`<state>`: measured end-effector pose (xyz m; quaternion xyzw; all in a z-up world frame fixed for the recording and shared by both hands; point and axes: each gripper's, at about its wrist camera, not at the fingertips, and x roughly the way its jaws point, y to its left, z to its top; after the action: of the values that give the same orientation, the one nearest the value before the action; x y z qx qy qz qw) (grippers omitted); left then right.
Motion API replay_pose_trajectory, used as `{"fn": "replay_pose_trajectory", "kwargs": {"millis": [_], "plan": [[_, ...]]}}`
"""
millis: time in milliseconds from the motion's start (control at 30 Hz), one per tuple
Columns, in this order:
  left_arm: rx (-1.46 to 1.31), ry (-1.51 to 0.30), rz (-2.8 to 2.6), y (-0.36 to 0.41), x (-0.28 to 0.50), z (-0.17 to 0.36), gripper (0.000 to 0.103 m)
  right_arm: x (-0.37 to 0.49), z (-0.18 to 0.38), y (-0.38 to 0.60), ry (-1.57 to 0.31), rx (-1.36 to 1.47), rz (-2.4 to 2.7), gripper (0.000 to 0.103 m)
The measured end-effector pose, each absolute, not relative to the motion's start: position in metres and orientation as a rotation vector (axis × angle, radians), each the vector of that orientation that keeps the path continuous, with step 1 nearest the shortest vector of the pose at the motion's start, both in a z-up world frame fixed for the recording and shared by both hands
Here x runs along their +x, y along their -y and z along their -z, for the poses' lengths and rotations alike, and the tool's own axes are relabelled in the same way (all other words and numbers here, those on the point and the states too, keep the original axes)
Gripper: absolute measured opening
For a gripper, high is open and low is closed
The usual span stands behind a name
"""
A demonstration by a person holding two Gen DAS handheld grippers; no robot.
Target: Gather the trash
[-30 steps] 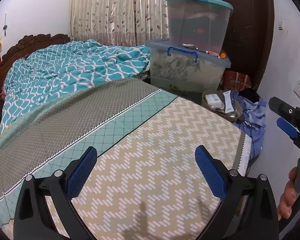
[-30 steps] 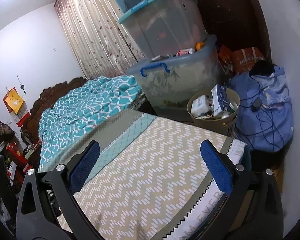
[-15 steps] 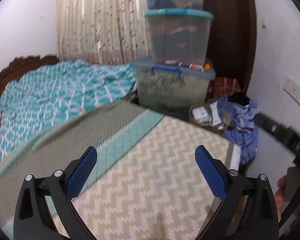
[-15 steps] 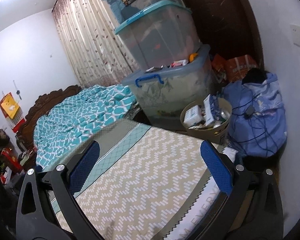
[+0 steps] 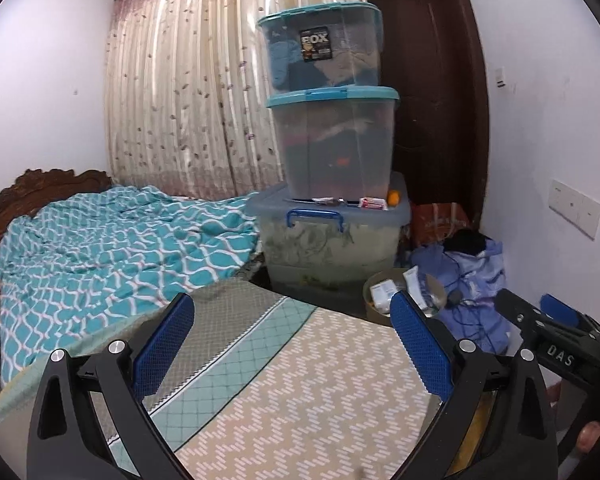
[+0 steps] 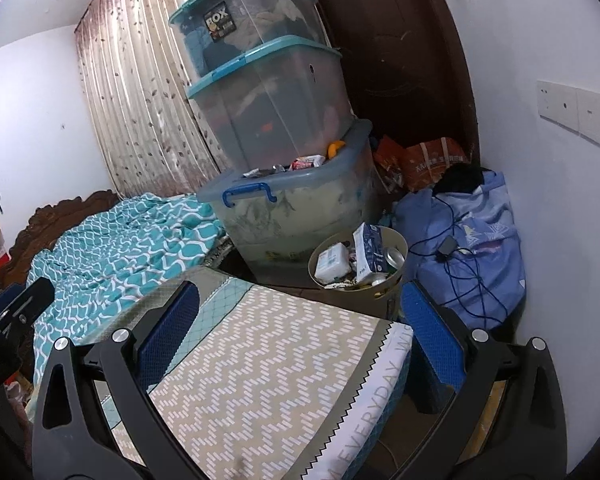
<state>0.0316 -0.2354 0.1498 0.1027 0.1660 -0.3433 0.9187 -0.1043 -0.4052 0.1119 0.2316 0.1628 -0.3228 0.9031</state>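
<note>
Trash in the round tan wastebasket looks overfull; both empty wide-open jaws could tip it, probably.

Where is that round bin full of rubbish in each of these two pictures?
Left wrist view: the bin sits right of centre, partly hidden behind the left claw's right finger.
Right wrist view: the bin sits in full view, centre-right, above the bed's corner.
Shared landmark: the blue-handled storage box, just left of the bin.
</note>
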Motion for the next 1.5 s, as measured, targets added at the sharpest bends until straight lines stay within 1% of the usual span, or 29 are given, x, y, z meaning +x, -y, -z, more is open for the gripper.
{"fn": "replay_pose_trajectory", "kwargs": {"millis": [167, 367, 533, 767, 967, 1500], "plan": [[0.222, -0.364, 0.713, 0.237, 0.031, -0.144, 0.094, -0.104, -0.108, 0.403, -0.358, 0.501, 0.665, 0.100], [0.262, -0.332, 0.660, 0.239, 0.023, -0.141, 0.095, -0.101, -0.109, 0.402, -0.366, 0.506, 0.655, 0.100], [0.252, -0.362, 0.669, 0.238, 0.025, -0.139, 0.095, -0.099, -0.104, 0.407, -0.398, 0.539, 0.643, 0.100], [0.189, -0.375, 0.652, 0.225, 0.032, -0.144, 0.095, -0.101, -0.118, 0.391, -0.327, 0.447, 0.658, 0.100], [0.157, -0.389, 0.647, 0.219, 0.035, -0.147, 0.095, -0.092, -0.117, 0.383, -0.357, 0.417, 0.637, 0.100], [0.163, -0.367, 0.661, 0.219, 0.027, -0.153, 0.095, -0.090, -0.124, 0.373, -0.356, 0.373, 0.627, 0.100]]}}
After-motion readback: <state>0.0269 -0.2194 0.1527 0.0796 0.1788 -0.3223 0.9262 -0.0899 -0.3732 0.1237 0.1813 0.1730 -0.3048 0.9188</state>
